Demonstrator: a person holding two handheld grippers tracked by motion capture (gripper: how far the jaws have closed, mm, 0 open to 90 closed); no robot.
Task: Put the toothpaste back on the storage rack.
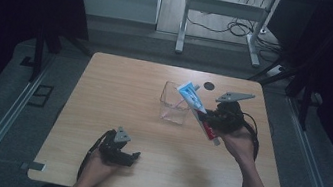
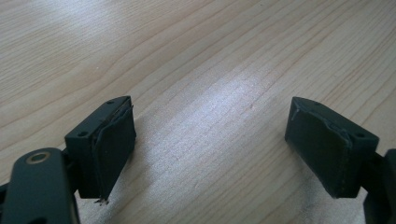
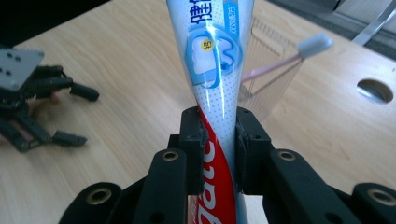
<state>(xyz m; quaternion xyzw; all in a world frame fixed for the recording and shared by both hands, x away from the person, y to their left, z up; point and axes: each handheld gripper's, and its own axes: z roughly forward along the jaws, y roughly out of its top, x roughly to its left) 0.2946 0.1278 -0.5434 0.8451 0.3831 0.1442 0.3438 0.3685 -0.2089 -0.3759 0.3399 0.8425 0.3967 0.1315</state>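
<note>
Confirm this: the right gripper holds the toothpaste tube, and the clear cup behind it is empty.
Not empty. The right gripper view shows a toothbrush standing in the clear cup. The rest holds: the right gripper is clamped on the toothpaste tube.

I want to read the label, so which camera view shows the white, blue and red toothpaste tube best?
The right gripper view: the white, blue and red toothpaste tube rises large between the right gripper pads, with its print clear. The high view shows the tube small and slanted beside the clear plastic cup. The left gripper view looks at the wooden table.
</note>
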